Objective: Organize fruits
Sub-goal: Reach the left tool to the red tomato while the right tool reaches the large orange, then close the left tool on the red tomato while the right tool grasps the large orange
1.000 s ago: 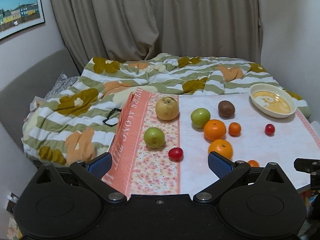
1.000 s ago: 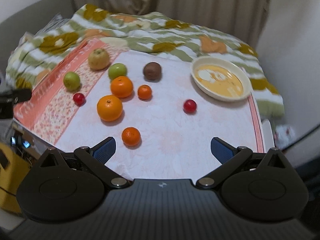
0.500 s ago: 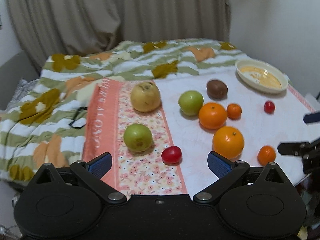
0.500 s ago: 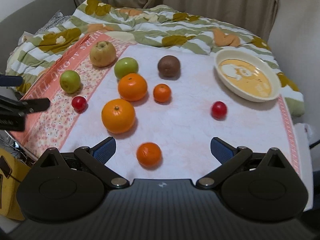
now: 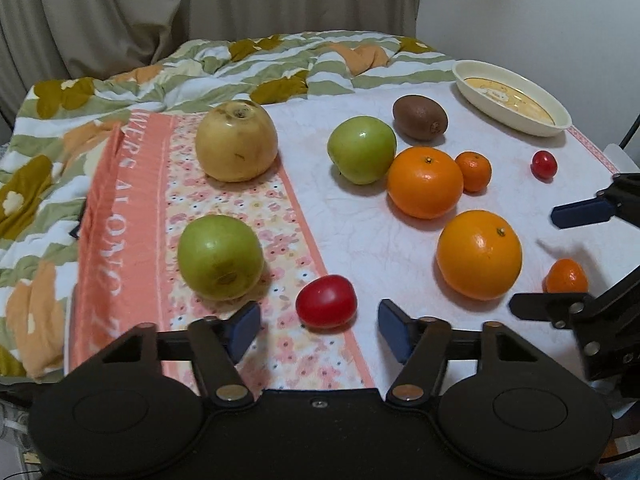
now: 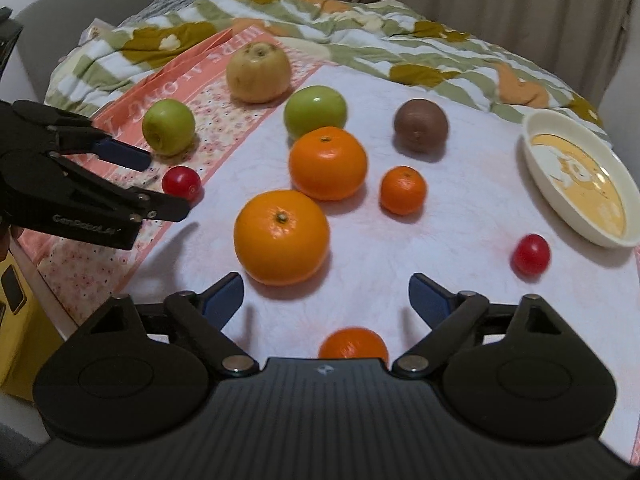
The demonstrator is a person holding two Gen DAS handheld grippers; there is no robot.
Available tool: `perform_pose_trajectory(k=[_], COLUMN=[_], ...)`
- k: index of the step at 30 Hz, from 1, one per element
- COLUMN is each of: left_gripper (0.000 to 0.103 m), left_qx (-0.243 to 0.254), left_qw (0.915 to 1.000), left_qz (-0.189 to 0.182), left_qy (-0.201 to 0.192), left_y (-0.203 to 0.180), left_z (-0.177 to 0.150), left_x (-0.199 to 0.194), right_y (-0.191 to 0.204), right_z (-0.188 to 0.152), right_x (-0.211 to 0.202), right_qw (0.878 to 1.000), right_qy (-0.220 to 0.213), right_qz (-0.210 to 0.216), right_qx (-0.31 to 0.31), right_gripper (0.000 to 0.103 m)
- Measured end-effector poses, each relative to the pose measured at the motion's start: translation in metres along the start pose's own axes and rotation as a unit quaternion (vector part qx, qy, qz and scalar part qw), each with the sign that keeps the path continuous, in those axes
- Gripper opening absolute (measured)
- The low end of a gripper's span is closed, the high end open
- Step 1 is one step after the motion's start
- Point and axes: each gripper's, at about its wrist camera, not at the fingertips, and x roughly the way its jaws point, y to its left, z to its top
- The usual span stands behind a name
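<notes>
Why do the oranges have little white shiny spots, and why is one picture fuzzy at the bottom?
Left wrist view: a light above glints off the big orange and green apple, and the edges bend from the fisheye lens. Right wrist view: the small orange looks smeared and partly hidden by the gripper body.

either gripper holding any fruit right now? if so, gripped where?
Nothing held. The left gripper has just been closing, with a red cherry tomato ahead, untouched. The right gripper is open above a small mandarin.
</notes>
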Motion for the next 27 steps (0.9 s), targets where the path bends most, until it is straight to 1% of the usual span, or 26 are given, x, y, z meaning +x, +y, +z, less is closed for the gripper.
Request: perform_pose_trajectory(k=[1, 3, 5, 6, 7, 12, 16, 22, 24, 27], left_gripper=[0.059, 0.055, 0.047, 0.04, 0.039, 0.039, 0.039, 0.039, 0.039, 0.039], left_qx=[0.002, 0.005, 0.008, 0.009, 0.012, 0.014, 0.015, 0.002, -0.001, -0.008], left_qw=[1.0, 1.0, 0.9999, 0.9999, 0.9999, 0.9998, 0.9999, 1.0, 1.0, 0.9999], left_qz=[0.0, -0.002, -0.006, -0.006, -0.006, -0.01, -0.006, -0.007, -0.007, -0.006], left_qy=[0.001, 0.003, 0.005, 0.006, 0.004, 0.001, 0.0, 0.001, 0.001, -0.001], left_y=[0.0, -0.001, -0.002, -0.002, -0.002, 0.001, 0.003, 0.011, 0.013, 0.015], left_z=[0.001, 0.002, 0.002, 0.002, 0.002, -0.001, -0.003, -0.009, -0.011, -0.015], left_x=[0.003, 0.007, 0.009, 0.01, 0.01, 0.009, 0.007, 0.001, -0.001, -0.007], right_y=[0.0, 0.002, 0.004, 0.005, 0.005, 0.008, 0.012, 0.02, 0.021, 0.021], right_z=[0.002, 0.005, 0.009, 0.01, 0.011, 0.015, 0.017, 0.021, 0.022, 0.022], right_x=[0.002, 0.007, 0.01, 0.011, 0.012, 0.02, 0.025, 0.03, 0.031, 0.03], right_qw=[1.0, 1.0, 1.0, 1.0, 1.0, 0.999, 0.999, 0.999, 1.0, 1.0], right_qy=[0.001, 0.001, 0.0, 0.0, 0.0, 0.007, 0.009, 0.006, 0.005, 0.005], right_qz=[0.005, 0.012, 0.015, 0.016, 0.018, 0.031, 0.041, 0.034, 0.024, 0.019], right_qx=[0.001, 0.004, 0.0, -0.003, -0.004, -0.007, -0.005, -0.015, -0.017, -0.015], right_gripper=[0.102, 0.1, 0.098, 0.097, 0.097, 0.088, 0.084, 0.083, 0.075, 0.075])
